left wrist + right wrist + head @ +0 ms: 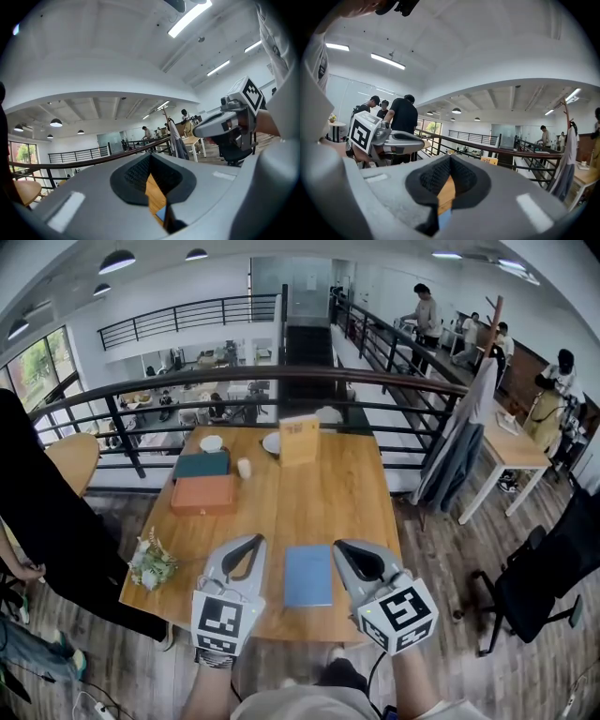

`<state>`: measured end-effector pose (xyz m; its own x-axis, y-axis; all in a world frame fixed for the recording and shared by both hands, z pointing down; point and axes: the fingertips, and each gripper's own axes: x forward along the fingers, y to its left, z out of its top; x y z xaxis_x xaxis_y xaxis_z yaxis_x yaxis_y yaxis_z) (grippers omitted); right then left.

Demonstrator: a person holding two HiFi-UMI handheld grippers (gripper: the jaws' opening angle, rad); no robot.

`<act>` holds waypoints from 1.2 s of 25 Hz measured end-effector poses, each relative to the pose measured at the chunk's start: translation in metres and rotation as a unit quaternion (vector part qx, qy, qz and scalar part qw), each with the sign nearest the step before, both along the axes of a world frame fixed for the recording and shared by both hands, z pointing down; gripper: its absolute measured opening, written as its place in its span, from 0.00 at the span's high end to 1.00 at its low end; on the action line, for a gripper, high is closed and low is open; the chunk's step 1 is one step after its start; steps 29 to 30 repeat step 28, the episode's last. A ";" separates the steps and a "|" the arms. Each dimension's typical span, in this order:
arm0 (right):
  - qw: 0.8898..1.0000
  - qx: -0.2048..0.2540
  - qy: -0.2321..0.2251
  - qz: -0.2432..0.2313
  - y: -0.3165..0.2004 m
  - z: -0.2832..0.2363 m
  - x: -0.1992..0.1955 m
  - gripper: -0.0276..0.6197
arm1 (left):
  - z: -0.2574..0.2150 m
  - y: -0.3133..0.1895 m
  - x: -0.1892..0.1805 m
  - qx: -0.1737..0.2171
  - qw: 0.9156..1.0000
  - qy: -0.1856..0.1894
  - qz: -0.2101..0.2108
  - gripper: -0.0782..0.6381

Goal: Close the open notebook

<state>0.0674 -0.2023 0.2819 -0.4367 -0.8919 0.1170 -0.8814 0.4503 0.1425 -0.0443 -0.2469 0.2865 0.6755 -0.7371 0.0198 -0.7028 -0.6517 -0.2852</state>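
Notebook [308, 575] closed at table [328, 493] edge, between left claw [257, 542], right claw [340, 547]

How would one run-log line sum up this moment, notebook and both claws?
notebook: blue, closed, flat on table | left claw: shut, empty, left of notebook | right claw: shut, empty, right of notebook

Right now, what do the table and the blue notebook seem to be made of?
Table: wood or wood veneer, matt, from its warm streaked grain. Blue notebook: likely a smooth card or plastic cover; too small to tell which.
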 end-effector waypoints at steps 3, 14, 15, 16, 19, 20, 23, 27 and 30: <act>1.000 -0.003 0.006 0.001 -0.001 0.002 -0.001 0.96 | -0.001 0.001 0.002 0.003 1.000 -0.001 0.004 0.88; 1.000 -0.004 0.010 0.001 -0.004 0.002 -0.004 0.96 | -0.002 0.000 0.003 0.006 1.000 -0.001 0.008 0.88; 1.000 -0.005 0.010 0.001 -0.005 0.003 -0.004 0.96 | -0.001 -0.001 0.004 0.006 1.000 -0.003 0.009 0.88; 1.000 -0.006 0.011 0.002 -0.006 0.004 -0.004 0.96 | -0.001 -0.002 0.004 0.006 1.000 -0.003 0.009 0.88; 1.000 -0.009 0.012 0.002 -0.006 0.006 -0.004 0.96 | 0.001 -0.001 0.004 0.004 1.000 -0.004 0.008 0.88; 1.000 -0.009 0.012 0.001 -0.006 0.007 -0.004 0.96 | 0.002 -0.001 0.004 0.004 1.000 -0.005 0.008 0.88; 1.000 -0.010 0.012 0.000 -0.007 0.009 -0.004 0.96 | 0.004 -0.002 0.005 0.002 1.000 -0.006 0.008 0.88; 1.000 -0.013 0.013 0.000 -0.010 0.010 -0.004 0.96 | 0.006 -0.004 0.006 0.001 1.000 -0.008 0.009 0.88; 1.000 -0.014 0.014 0.000 -0.011 0.010 -0.004 0.96 | 0.006 -0.004 0.007 0.000 1.000 -0.009 0.010 0.88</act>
